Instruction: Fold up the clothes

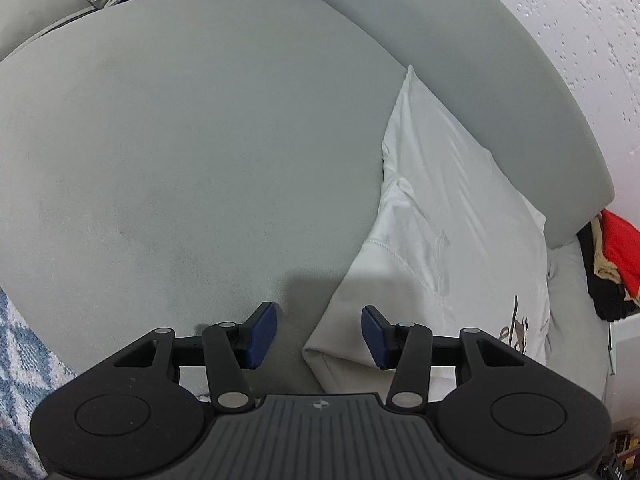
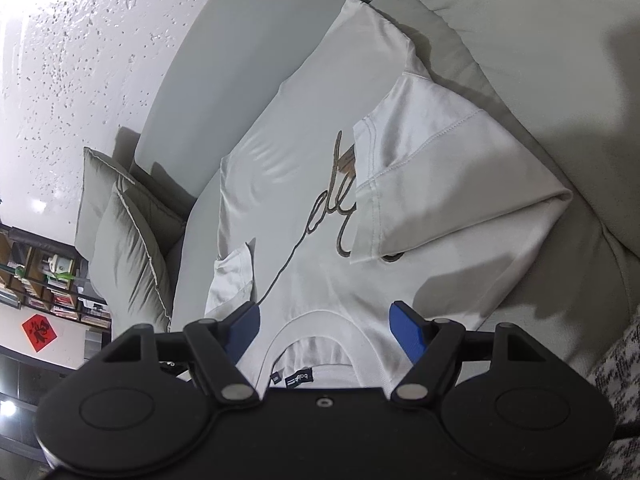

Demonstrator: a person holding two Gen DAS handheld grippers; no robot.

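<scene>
I hold my left claw (image 1: 319,336) apart over the T-shirt's (image 1: 452,216) folded corner; my right claw (image 2: 325,334) hangs apart above its collar (image 2: 316,334).

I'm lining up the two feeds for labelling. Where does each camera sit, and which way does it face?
Left wrist: on the left gripper, looking down over the grey sofa cushion, white T-shirt at right; only its open fingers show.
Right wrist: on the right gripper, over the T-shirt's collar, facing along the shirt; open fingers show.
Shared: the T-shirt, sofa, speckled wall.

White T-shirt (image 2: 320,208) (script print) lies flat, one side folded.
</scene>
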